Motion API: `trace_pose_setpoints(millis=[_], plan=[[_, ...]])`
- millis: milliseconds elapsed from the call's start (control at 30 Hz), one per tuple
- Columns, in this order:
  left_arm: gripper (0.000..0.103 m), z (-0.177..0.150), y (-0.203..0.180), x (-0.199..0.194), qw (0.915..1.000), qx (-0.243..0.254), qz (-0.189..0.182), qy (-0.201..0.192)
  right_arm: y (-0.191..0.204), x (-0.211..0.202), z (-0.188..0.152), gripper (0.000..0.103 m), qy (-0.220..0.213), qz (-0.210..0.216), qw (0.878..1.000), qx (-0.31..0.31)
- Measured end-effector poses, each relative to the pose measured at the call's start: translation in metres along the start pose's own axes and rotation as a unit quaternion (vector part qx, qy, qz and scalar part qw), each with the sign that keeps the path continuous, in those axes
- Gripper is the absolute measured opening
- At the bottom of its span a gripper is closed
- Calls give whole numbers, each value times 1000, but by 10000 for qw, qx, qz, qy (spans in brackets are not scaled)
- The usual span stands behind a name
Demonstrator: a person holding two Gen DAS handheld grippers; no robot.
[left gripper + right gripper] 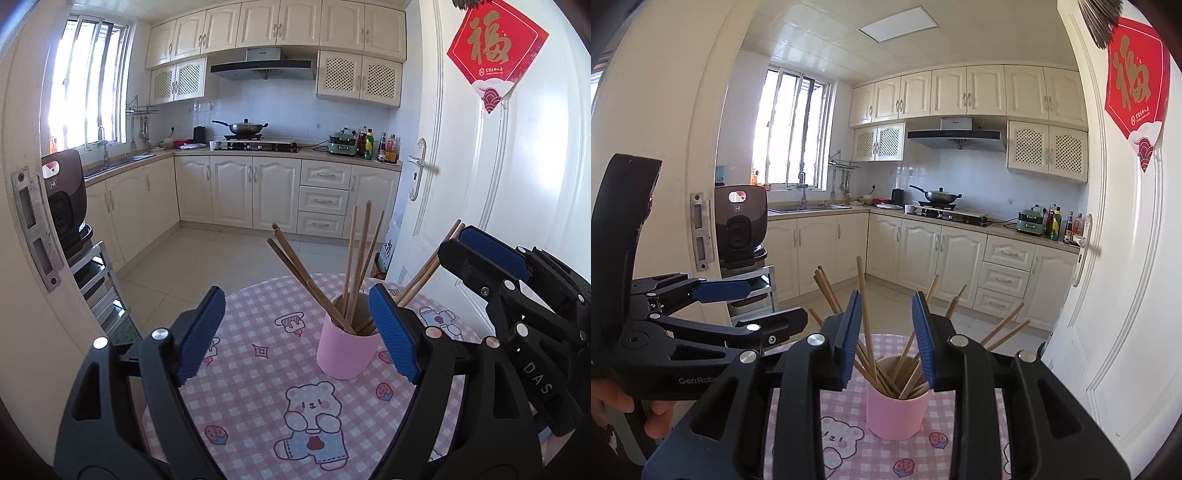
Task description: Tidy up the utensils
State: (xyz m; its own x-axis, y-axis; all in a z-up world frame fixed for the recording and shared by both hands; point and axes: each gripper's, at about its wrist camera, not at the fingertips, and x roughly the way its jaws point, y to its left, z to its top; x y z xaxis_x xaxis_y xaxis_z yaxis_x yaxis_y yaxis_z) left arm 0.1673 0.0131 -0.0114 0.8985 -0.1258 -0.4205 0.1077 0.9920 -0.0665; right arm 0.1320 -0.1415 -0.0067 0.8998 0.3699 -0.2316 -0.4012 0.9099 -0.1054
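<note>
Hand-held gripper (889, 339) above chopstick cup (897, 410)

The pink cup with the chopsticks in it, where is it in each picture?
Left wrist view: the pink cup stands right of center on the checked tablecloth, just inside the left gripper's right finger.
Right wrist view: the pink cup sits low in the middle, below the right gripper.
Shared landmark: the red banner hangs on the white door in the upper right of both.
</note>
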Motion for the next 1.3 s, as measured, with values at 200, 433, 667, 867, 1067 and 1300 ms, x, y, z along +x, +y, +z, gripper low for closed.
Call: trace_pose_setpoints(millis=[200, 433, 667, 867, 1067, 1300], plan=[[83, -9, 2, -11, 10000, -13, 57, -45, 1, -12, -6, 36, -2, -101, 9999, 118], [87, -19, 2, -32, 9995, 108, 158, -231, 2, -27, -11, 47, 5, -232, 9994, 247], [89, -26, -2, -52, 9983, 164, 230, -519, 7, -40, -19, 65, -28, -456, 9985, 304], [90, -35, -2, -67, 9963, 198, 340, -769, 14, -53, -25, 79, -112, -625, 9974, 329], [90, -44, -4, -76, 9949, 251, 300, -932, 19, -66, -32, 85, -219, -760, 9962, 351], [92, -55, -8, -81, 9942, 318, 303, -979, 20, -76, -40, 91, -307, -1073, 9932, 321]])
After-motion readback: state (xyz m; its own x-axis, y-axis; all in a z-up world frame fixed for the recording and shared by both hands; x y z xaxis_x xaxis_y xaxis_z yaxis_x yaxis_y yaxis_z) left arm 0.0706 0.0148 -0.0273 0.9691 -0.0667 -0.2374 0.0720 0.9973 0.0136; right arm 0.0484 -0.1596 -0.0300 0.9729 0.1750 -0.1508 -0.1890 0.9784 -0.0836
